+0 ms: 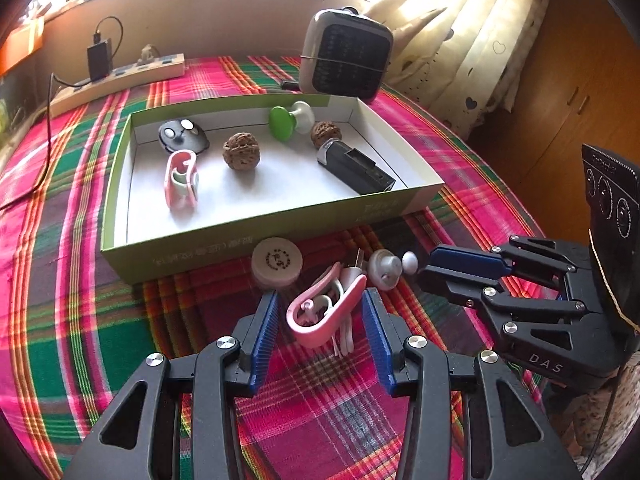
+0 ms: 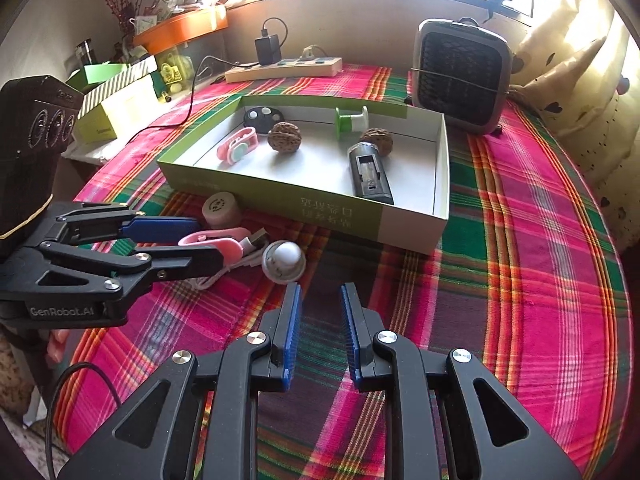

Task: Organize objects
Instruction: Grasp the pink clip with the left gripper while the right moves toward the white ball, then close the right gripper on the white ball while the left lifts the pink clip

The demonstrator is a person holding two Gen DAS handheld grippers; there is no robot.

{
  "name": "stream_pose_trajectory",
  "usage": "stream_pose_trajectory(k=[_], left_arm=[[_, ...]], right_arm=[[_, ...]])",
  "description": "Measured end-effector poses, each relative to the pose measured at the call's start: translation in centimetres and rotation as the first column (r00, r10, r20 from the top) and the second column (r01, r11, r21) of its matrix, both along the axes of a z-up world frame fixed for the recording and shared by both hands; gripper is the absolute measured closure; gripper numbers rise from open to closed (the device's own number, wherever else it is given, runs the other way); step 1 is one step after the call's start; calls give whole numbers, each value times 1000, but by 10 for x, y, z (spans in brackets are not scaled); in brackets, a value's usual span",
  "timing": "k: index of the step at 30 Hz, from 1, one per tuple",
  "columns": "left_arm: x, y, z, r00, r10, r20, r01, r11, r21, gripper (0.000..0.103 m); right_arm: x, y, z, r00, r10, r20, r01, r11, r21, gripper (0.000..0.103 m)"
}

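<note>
A pink cable winder (image 1: 326, 312) with a white cable lies on the plaid cloth between the open fingers of my left gripper (image 1: 320, 300); the pads do not press it. It also shows in the right wrist view (image 2: 218, 244). A white knob (image 1: 386, 268) and a round beige puck (image 1: 277, 262) lie beside it. My right gripper (image 2: 320, 294) is open and empty, just short of the white knob (image 2: 285, 260). The green-sided box (image 1: 256, 236) holds a second pink winder (image 1: 181, 180), two walnuts, a green-and-white spool (image 1: 289, 120), a black remote and a dark cylinder (image 1: 354, 168).
A small grey fan heater (image 1: 346, 54) stands behind the box. A power strip (image 1: 120, 76) with a charger lies at the back left. Curtains hang on the right. Boxes and an orange tray (image 2: 180, 28) sit on a side shelf.
</note>
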State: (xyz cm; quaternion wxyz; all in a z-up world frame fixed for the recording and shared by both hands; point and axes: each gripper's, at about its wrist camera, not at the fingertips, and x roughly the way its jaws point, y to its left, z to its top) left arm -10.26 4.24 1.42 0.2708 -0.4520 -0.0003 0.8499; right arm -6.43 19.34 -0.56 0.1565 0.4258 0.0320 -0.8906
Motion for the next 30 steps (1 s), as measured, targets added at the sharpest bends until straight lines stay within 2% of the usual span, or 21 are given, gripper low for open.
stream_pose_trajectory(k=[2, 6, 12, 16, 23, 26, 30], left_arm=[[-1, 3, -1, 1000, -14, -5, 14, 1000, -17, 62], [-3, 4, -3, 999, -35, -8, 35, 999, -17, 62], [-1, 6, -3, 999, -46, -19, 46, 999, -24, 64], [-1, 3, -3, 999, -41, -7, 41, 999, -4, 73], [4, -1, 1, 999, -33, -14, 34, 999, 25, 83], [7, -8, 3, 1000, -28, -10, 29, 998, 65, 83], [7, -17, 1, 1000, 0, 1, 0, 998, 70, 83]], right_arm=[[-1, 0, 0, 1000, 3, 4, -3, 1000, -18, 77], [-2, -6, -1, 1000, 23, 3, -23, 1000, -11, 62], [-3, -8, -4, 1000, 26, 17, -26, 1000, -16, 62], [-4, -9, -5, 999, 27, 20, -27, 1000, -8, 62], [-4, -11, -6, 999, 27, 24, -27, 1000, -5, 62], [-5, -12, -6, 999, 26, 24, -26, 1000, -3, 62], [-6, -13, -7, 999, 18, 28, -17, 1000, -4, 62]])
